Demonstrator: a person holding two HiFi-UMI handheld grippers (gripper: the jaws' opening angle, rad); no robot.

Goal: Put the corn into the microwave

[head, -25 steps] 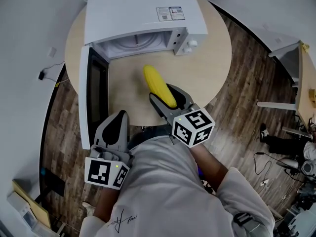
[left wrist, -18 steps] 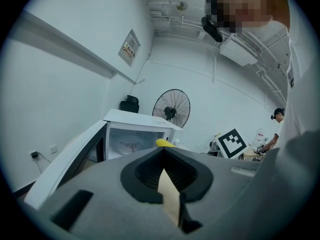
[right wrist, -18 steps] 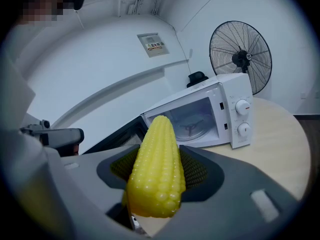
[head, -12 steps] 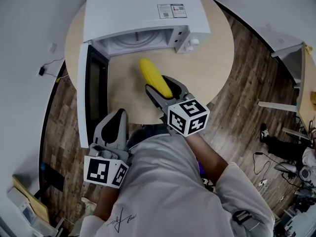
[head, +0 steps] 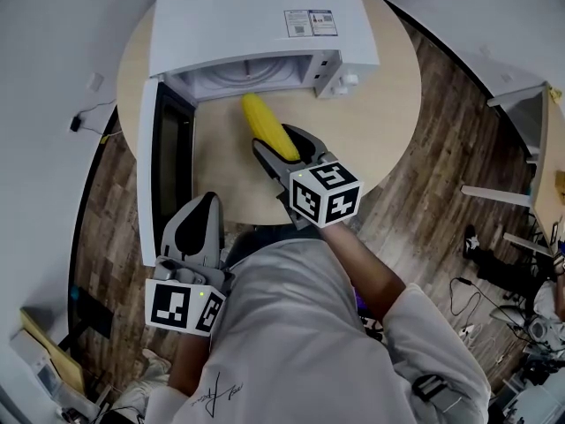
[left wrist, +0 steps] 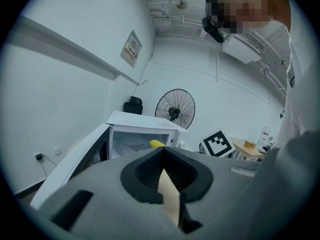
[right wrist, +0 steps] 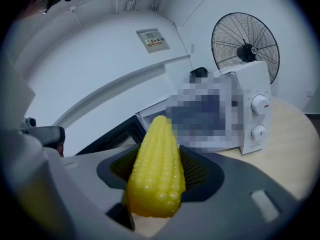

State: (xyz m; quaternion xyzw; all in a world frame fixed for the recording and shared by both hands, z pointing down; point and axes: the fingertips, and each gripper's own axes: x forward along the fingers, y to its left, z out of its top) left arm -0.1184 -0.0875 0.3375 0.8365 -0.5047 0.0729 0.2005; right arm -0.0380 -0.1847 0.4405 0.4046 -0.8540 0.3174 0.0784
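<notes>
Head view, right claw [head: 282, 147]: clamped on the thick end of the corn [head: 263, 124], one jaw on each side, so the tapered tip leads.
Head view, corn: held above the worktop [head: 375, 117], with its tip at the mouth of the microwave [head: 256, 16]. By my reading it is not yet inside.
Head view, door [head: 166, 179]: swung wide open to the left, which leaves the mouth free for a straight approach.
Head view, left claw [head: 201, 223]: closed on nothing, low at the worktop's near edge and just beside the door's free end. It is probably kept back to stay out of the right arm's line.
Left gripper view, jaws: together with nothing between them; only a sliver of worktop shows through.
Left gripper view, beyond: the microwave with its door open and the corn's yellow tip in front of the opening. A fan [left wrist: 175, 109] stands behind.
Right gripper view, grip: the pads press both flanks of the corn, which points along the jaws towards the opening.
Right gripper view, in the way: the door on the left and the panel with knobs [right wrist: 259, 118] on the right frame the opening. Going in lengthwise, the corn should pass between them. The inside cannot be made out here.
Right gripper view, around: the fan is behind the microwave and bare worktop lies to its right.
</notes>
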